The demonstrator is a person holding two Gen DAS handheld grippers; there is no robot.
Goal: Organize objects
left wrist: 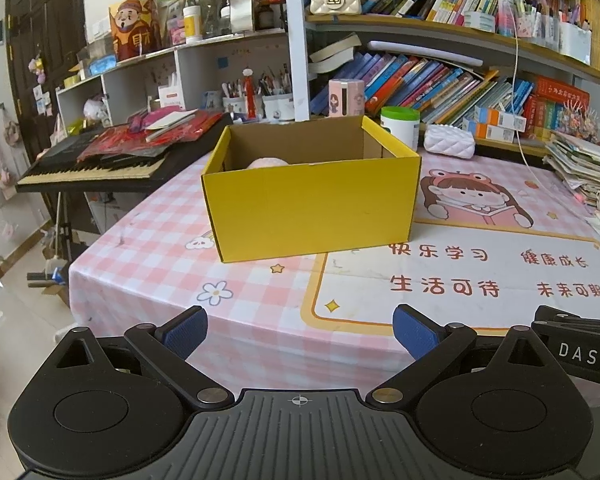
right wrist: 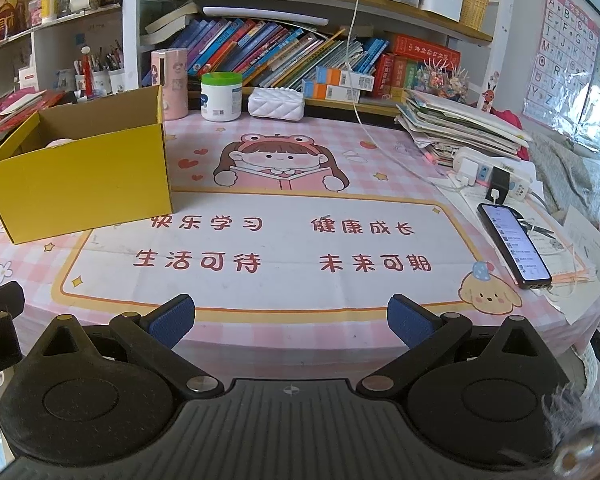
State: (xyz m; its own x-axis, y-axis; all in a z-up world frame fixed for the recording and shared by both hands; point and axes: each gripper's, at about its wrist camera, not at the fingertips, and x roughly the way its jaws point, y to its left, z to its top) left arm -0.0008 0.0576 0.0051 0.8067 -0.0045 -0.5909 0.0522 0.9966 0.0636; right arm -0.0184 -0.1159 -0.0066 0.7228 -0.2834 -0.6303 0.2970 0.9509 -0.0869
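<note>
Two grippers are present, one per view, and both hang at the near edge of the table with nothing between their blue pads. The left gripper [left wrist: 300,334] has its jaws spread wide and empty; the right gripper [right wrist: 290,322] likewise stands fully parted and empty. One yellow cardboard box [left wrist: 312,204] sits on the pink checked tablecloth [left wrist: 148,232], lid off, at twelve o'clock from the left gripper and at about ten o'clock from the right gripper. Inside the box one pale pink rounded object [left wrist: 266,163] shows just above the front wall, toward the left side; what it is cannot be told. No other loose item lies on the open middle of the cloth, which carries a printed cartoon girl and four groups of red characters. Behind the box, along the shelf foot, stand one pink cylindrical container [right wrist: 170,82], one white jar with a green lid [right wrist: 221,96] and one white quilted case [right wrist: 276,104], side by side from left to right, apart from the box. At two o'clock in the right view one smartphone [right wrist: 514,246] lies with its screen lit, near one white power strip [right wrist: 496,176] and one stack of papers and booklets [right wrist: 456,124]. At ten o'clock in the left view one electronic keyboard [left wrist: 100,164] stands beside the table, with red packets heaped on it.
</note>
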